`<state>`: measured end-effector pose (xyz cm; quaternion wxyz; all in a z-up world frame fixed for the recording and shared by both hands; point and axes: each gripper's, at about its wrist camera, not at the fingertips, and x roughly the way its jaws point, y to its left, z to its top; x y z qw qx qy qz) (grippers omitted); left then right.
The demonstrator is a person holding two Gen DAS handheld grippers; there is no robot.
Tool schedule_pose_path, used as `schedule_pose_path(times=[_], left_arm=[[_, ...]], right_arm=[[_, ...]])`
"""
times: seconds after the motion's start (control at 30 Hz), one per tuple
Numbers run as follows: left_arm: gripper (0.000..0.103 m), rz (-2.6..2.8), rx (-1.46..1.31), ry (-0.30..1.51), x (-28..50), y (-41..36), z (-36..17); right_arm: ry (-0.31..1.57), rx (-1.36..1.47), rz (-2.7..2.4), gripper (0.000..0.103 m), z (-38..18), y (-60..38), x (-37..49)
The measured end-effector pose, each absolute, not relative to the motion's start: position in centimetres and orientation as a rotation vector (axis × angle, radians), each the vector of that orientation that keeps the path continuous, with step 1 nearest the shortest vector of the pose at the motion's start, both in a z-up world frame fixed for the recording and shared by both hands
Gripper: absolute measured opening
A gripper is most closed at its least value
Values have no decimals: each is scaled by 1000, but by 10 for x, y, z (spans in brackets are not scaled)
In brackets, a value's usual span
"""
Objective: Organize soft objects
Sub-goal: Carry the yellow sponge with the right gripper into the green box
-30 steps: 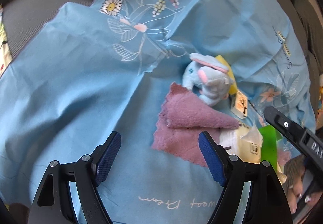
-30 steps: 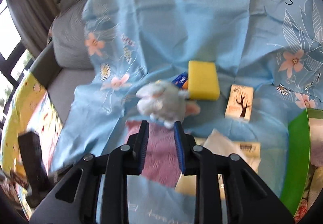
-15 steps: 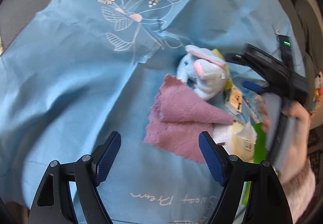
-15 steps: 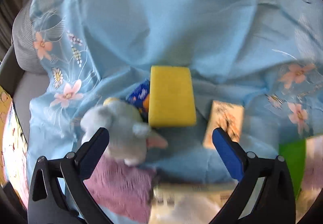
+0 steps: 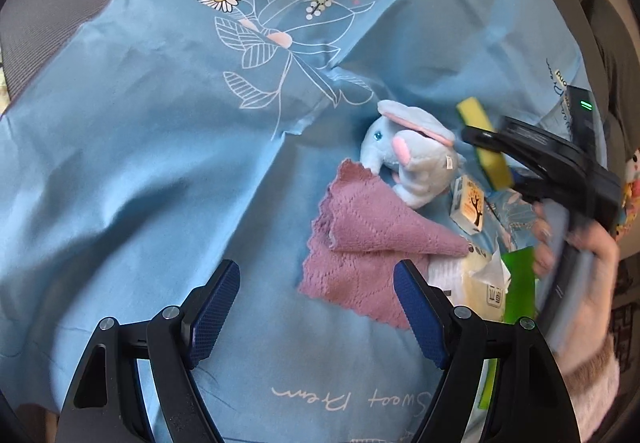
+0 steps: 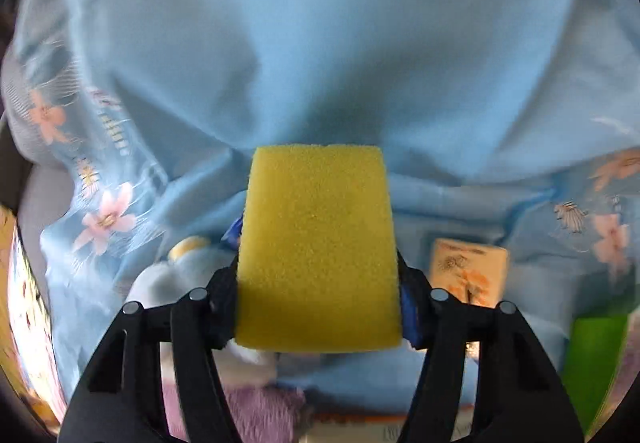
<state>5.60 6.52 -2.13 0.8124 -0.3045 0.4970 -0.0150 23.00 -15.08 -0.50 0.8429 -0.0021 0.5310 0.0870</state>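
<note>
Right gripper (image 6: 320, 307) clamps yellow sponge (image 6: 318, 247) above blue cloth (image 6: 320, 43). Left gripper (image 5: 316, 307) spread wide, holding nothing, near purple towel (image 5: 360, 243) and plush elephant (image 5: 412, 159).

Yellow sponge (image 6: 318, 247) clamped between right tool (image 6: 320, 307) fingers, lifted.

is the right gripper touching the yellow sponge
Touching: the right wrist view shows the right gripper clamped on both sides of the yellow sponge.
</note>
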Motion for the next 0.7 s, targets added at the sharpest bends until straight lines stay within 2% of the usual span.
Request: schedule_pose_path(times=[0.13,0.27,0.43,0.63,0.67,0.7], left_arm=[[80,1,-581,1047,43,62,-16],[80,-7,-512,1036,32,54,-15],[80,26,-483,1044,20,53,-24],[80,17,-476,1024,-6,46,-29],[80,15,-477,1032,-9,44,-32],[80,20,-469,1042,-11,41,-33]], right_arm=[[1014,-42,270,61,34,-145,148],[971,-28,348,61,44,-150,68],[983,-81,303,63,9,-154,2],[1087,-7,284,64,-28,-166,2],[1096,-9,283,65,-30,-166,4],[1109,-26,293,76,-34,-165,4]])
